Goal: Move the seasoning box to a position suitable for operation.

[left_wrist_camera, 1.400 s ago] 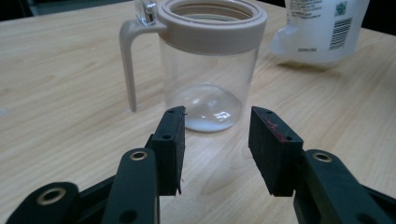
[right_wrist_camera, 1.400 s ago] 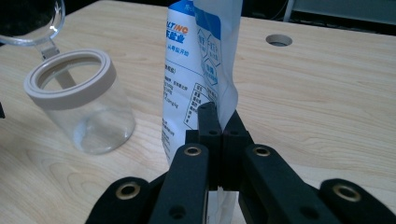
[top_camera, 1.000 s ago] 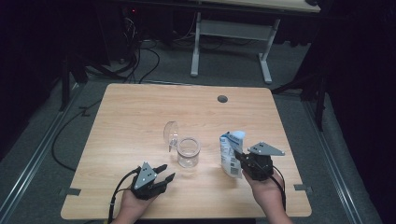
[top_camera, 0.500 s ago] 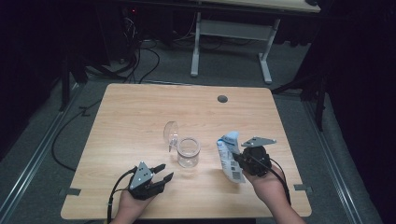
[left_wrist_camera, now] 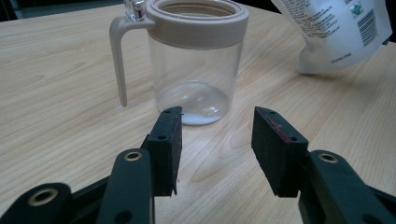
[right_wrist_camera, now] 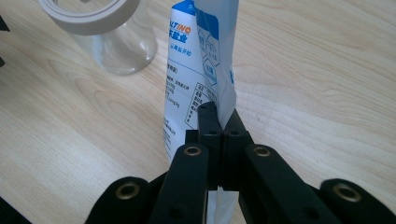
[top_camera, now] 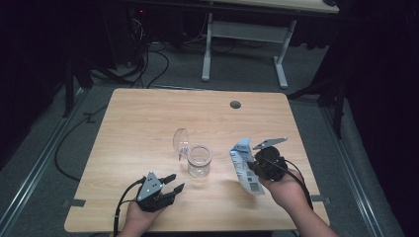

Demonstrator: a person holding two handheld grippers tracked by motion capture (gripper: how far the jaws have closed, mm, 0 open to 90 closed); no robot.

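At table's right, off the wood, pouch (top_camera: 245, 165) is clamped in R gripper (right_wrist_camera: 219, 122), jaws pinched together on its side fold, tilted w/ top toward jar (top_camera: 199, 161). Soft, light film judged likely to sag & slip; a hold near the upper seam would give better control. Jar looks rigid, maybe breakable; lid (top_camera: 181, 142) hinged open. L gripper (left_wrist_camera: 217, 140) rests near jar, jaws apart, nothing held.

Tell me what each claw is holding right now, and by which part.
Right claw pinches the white-and-blue pouch by its edge, partway along its length. Left claw is open, holding nothing.
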